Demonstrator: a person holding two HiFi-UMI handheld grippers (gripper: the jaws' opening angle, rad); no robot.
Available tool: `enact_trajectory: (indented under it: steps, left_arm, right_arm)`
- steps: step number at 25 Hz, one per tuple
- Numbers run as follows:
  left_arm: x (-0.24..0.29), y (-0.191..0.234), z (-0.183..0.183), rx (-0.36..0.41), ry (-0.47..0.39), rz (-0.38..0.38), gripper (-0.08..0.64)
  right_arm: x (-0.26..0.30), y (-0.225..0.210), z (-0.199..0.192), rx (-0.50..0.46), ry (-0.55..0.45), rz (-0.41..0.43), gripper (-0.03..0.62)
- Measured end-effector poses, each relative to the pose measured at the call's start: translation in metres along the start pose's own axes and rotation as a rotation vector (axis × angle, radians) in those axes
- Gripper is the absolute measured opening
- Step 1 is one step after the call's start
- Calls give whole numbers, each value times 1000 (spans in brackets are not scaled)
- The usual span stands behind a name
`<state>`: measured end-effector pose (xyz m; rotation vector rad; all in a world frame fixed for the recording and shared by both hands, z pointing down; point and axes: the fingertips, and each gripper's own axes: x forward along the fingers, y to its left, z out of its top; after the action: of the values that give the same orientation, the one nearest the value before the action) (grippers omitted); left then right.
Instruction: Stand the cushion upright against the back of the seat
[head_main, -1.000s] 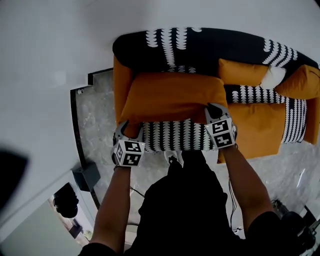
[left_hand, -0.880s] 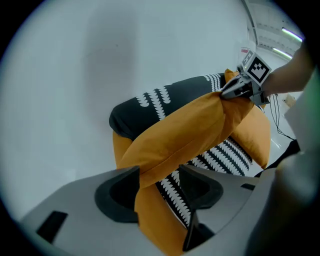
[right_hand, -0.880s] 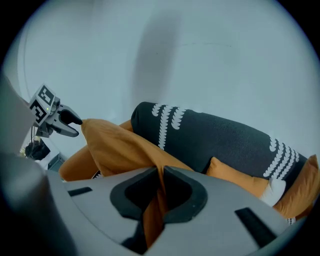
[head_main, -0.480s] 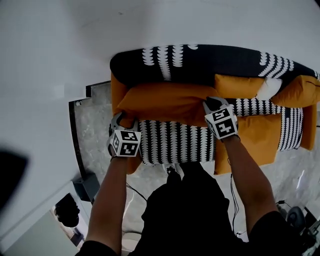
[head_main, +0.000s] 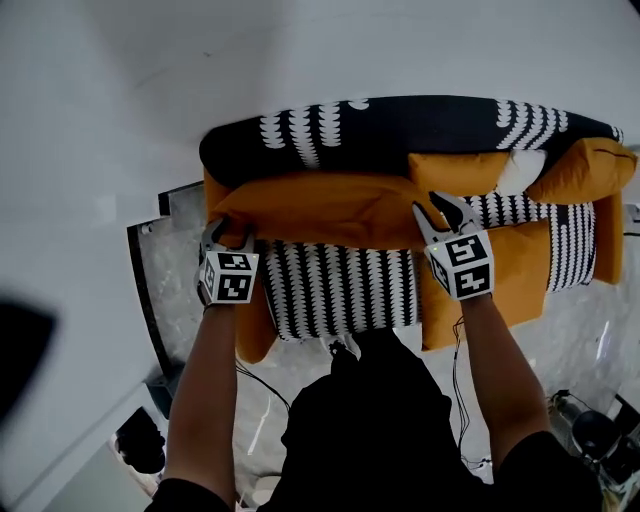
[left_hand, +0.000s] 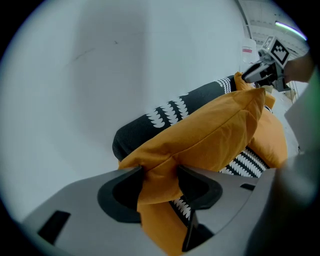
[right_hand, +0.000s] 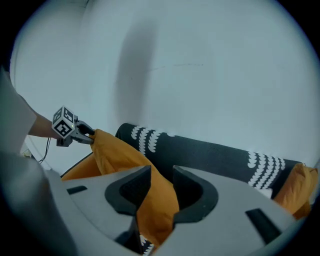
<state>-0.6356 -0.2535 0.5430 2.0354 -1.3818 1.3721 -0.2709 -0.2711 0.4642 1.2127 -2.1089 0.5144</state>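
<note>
A big orange cushion stands on its long edge on the striped seat, leaning on the black patterned sofa back. My left gripper is shut on the cushion's left corner; the left gripper view shows the fabric pinched between the jaws. My right gripper is at the cushion's right corner. Its jaws have just been opening and stand apart, with the orange fabric lying loosely between them. Each gripper also shows in the other's view: the right gripper and the left gripper.
Smaller orange cushions and a white one sit at the sofa's right end. An orange seat pad lies right of the striped part. A white wall rises behind the sofa. Marble floor and a dark box lie at the left.
Both grippers carried the cushion toward the sofa back, and it now stands steeper against it. The right gripper's jaws have spread apart; the left still grips its corner.
</note>
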Motion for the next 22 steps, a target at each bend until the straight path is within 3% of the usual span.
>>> enact_trajectory:
  steps: [5, 8, 12, 17, 22]
  left_arm:
    - [3, 4, 6, -18, -2, 2, 235]
    - [4, 6, 10, -22, -6, 5, 236]
    - [6, 8, 16, -31, -8, -1, 236]
    - [4, 12, 21, -42, -27, 0, 236]
    - [-8, 13, 36, -91, -101, -15, 236]
  right_arm:
    - [-48, -27, -62, 131, 94, -93, 207]
    - [-52, -25, -92, 271, 92, -59, 229]
    - [-45, -19, -93, 400, -3, 5, 239]
    - [-21, -27, -76, 425, -68, -17, 239]
    - [-11, -42, -69, 419, -76, -52, 236]
